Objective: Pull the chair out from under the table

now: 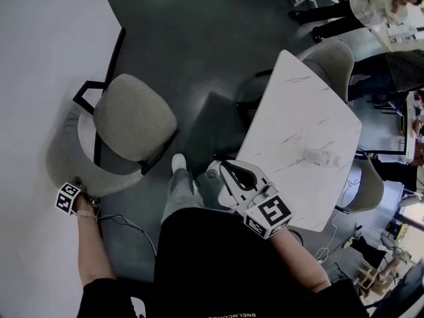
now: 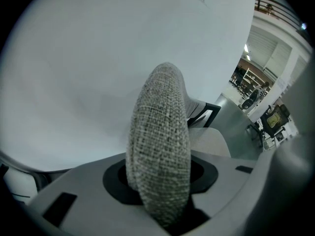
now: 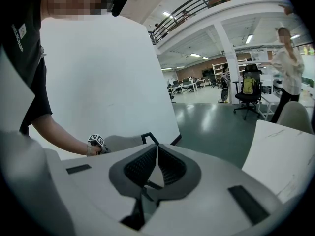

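Left gripper view: backrest is clamped by the left gripper. Grip should be held firm and the chair dragged level, away from the table. Right gripper is closed on nothing.

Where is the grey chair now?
Head view, left side: the grey chair stands beside the white wall, clear of the white table, its backrest in the left gripper.

No wording can be read. White print at the bottom edge of the head view, on the person's black shirt, is upside down and too small; the right gripper's cube bears only a black-and-white square marker
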